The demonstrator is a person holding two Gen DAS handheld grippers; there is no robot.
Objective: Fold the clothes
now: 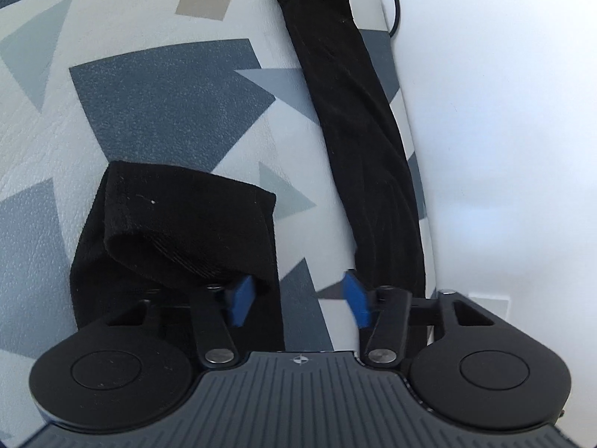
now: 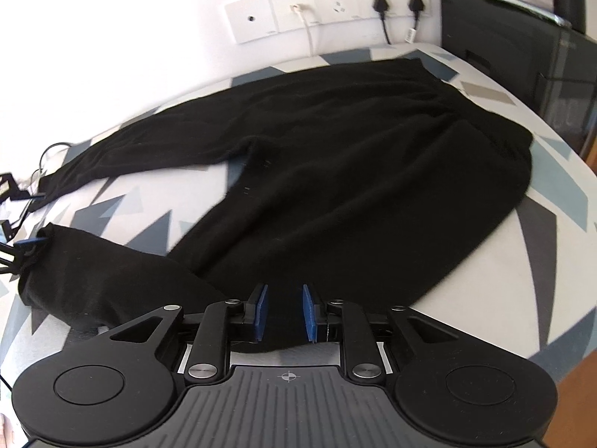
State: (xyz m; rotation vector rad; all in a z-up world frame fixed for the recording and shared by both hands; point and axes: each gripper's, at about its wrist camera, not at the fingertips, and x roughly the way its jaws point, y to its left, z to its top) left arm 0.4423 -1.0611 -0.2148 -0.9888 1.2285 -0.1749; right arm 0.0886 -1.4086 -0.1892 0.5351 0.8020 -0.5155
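trousers [image 2: 335,171] spread flat on patterned table [image 2: 559,224] for folding | left gripper [image 1: 298,302] released, near leg cuff [image 1: 179,216] beside one pad | right gripper [image 2: 285,313] unclenched over hem edge

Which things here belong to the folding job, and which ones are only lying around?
Belong to the job:
- black trousers
- patterned table cover under them
- left tool
- right tool

Just lying about:
- wall sockets with plugs
- dark cabinet
- cables at the table's edge
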